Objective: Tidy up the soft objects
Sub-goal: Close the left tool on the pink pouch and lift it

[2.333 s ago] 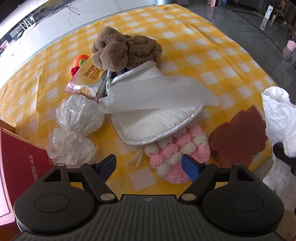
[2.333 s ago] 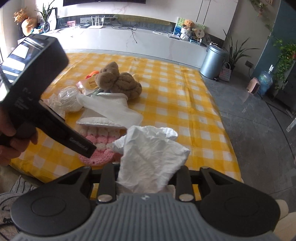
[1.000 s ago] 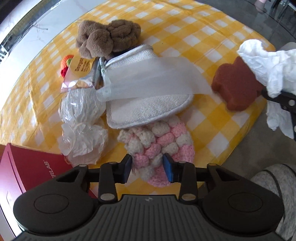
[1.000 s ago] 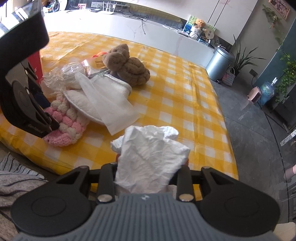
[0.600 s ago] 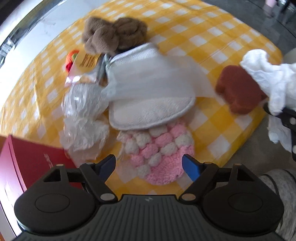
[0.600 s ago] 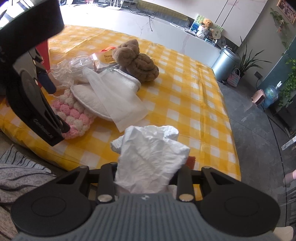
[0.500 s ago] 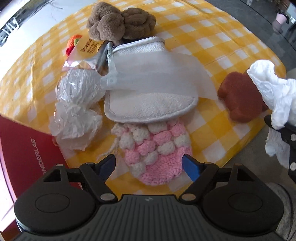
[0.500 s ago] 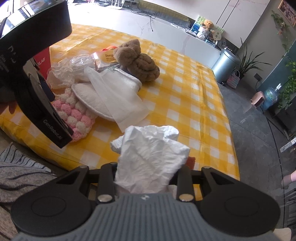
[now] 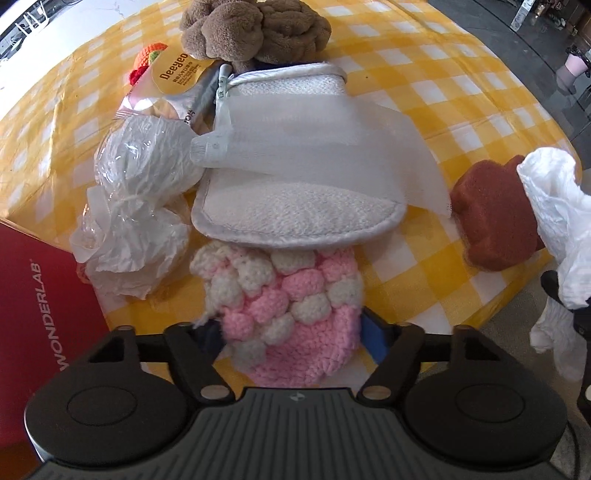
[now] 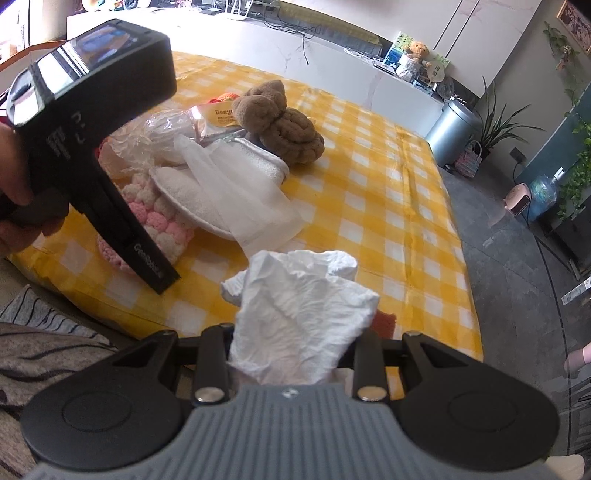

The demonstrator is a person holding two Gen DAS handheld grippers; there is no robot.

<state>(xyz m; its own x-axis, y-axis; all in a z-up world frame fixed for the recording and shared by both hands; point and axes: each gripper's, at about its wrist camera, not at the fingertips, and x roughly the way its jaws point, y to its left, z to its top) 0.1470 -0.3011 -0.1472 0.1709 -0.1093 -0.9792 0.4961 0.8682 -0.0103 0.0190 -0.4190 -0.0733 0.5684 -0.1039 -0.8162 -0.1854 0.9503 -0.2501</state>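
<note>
A pink and white crochet pouch (image 9: 284, 306) lies at the near edge of the yellow checked table (image 9: 424, 74). My left gripper (image 9: 291, 334) is open, with its blue fingers on either side of the pouch's near end. Behind the pouch lie a white bath mitt (image 9: 295, 206) with gauze over it, a brown plush (image 9: 255, 29), clear-wrapped white balls (image 9: 140, 192) and a brown sponge (image 9: 495, 218). My right gripper (image 10: 295, 354) is shut on a crumpled white cloth (image 10: 299, 314), held off the table's near right edge.
A red box (image 9: 40, 306) marked WONDERLAB stands at the left. A Deeyeo packet (image 9: 173, 74) and an orange crochet piece (image 9: 147, 55) lie at the back left. A grey bin (image 10: 454, 125) and potted plants stand on the floor beyond the table.
My left gripper has moved forward and down, so its open fingers now straddle the pink pouch. My right gripper still holds the white cloth in about the same place.
</note>
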